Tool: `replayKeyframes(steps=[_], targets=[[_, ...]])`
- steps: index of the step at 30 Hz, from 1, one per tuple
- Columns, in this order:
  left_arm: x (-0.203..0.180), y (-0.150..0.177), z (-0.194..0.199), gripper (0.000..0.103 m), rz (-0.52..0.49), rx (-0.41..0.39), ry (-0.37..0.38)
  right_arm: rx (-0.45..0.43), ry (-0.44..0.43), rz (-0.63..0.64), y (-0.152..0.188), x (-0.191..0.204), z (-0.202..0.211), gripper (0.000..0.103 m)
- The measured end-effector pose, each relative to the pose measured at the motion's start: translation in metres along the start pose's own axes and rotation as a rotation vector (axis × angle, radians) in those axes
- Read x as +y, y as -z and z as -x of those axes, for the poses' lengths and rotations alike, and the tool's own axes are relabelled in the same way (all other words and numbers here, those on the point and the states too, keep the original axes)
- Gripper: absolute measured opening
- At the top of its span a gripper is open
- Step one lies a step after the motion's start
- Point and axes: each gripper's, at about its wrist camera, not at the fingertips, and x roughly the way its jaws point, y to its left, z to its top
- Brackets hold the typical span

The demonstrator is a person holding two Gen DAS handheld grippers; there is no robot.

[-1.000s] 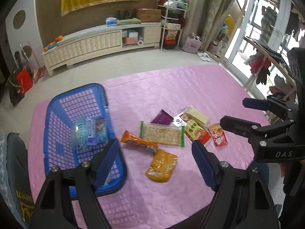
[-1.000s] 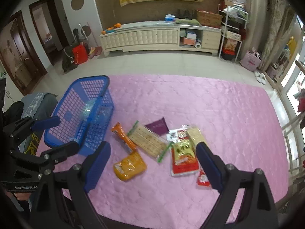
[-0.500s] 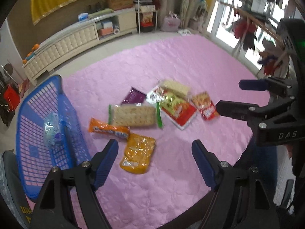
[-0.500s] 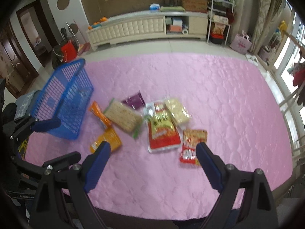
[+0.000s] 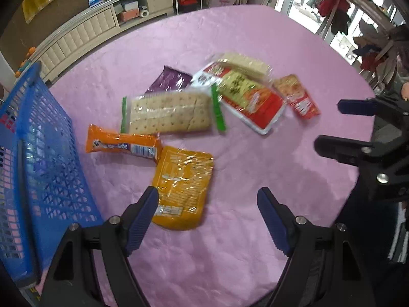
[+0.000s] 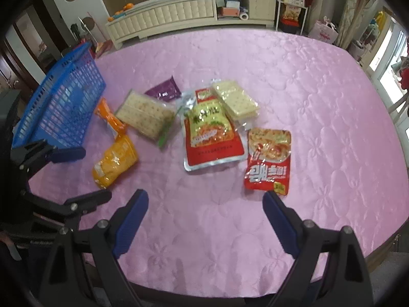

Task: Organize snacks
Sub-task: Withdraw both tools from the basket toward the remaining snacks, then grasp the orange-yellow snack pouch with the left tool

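Across the pink quilted cover point(image 6: 294, 81) the snacks are lying loose, and you are bringing both tools down toward them with nothing picked up. Your left gripper point(image 5: 207, 212) is standing wide apart and empty, its left finger tip sitting just over the near corner of the yellow packet point(image 5: 182, 186), which is lying flat beside the orange bar point(image 5: 122, 146). Your right gripper point(image 6: 205, 216) is also gaping wide and carrying nothing, its right finger tip hovering just short of the small red pouch point(image 6: 268, 163). Between those two are lying the green-edged cracker pack point(image 5: 168, 113), the purple sachet point(image 5: 170, 80), the large red and yellow bag point(image 6: 211, 133) and the pale cracker pack point(image 6: 235, 99) partly tucked against it. The blue basket point(image 5: 38, 168) is standing at the left edge of the cover, just beside the orange bar, and something pale is showing through its mesh, though you cannot tell what. Judging by this, you are at the reach stage of a fresh pick, most likely the yellow packet for the left tool. That packet is thin and slippery, so the next move is calling for you to centre the jaws over one edge, press down enough to pinch the film, then lift clear of the basket's wall before dropping it inside.
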Motion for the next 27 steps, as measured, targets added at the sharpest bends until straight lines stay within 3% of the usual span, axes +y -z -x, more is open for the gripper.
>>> replayKeyframes(steps=[6,12,18,20,21,27], targets=[[0.019,0.001,-0.033,0.078,0.026,0.066,0.009,0.025,0.003,0.022,0.000,0.004,-0.017,0.093],[0.023,-0.001,-0.050,0.078,-0.008,0.102,-0.049,0.031,0.003,0.004,-0.003,-0.002,-0.022,0.093],[0.029,-0.003,-0.052,0.078,-0.004,0.098,0.001,0.029,0.013,-0.003,-0.004,-0.006,-0.021,0.093],[0.030,0.000,-0.049,0.070,-0.027,0.100,0.019,0.025,0.010,-0.011,-0.005,-0.007,-0.020,0.093],[0.030,0.001,-0.046,0.059,-0.029,0.103,0.034,0.022,0.010,-0.016,-0.006,-0.008,-0.020,0.093],[0.039,0.008,-0.040,0.037,0.038,0.118,0.080,0.008,-0.006,-0.026,-0.007,-0.003,-0.017,0.093]])
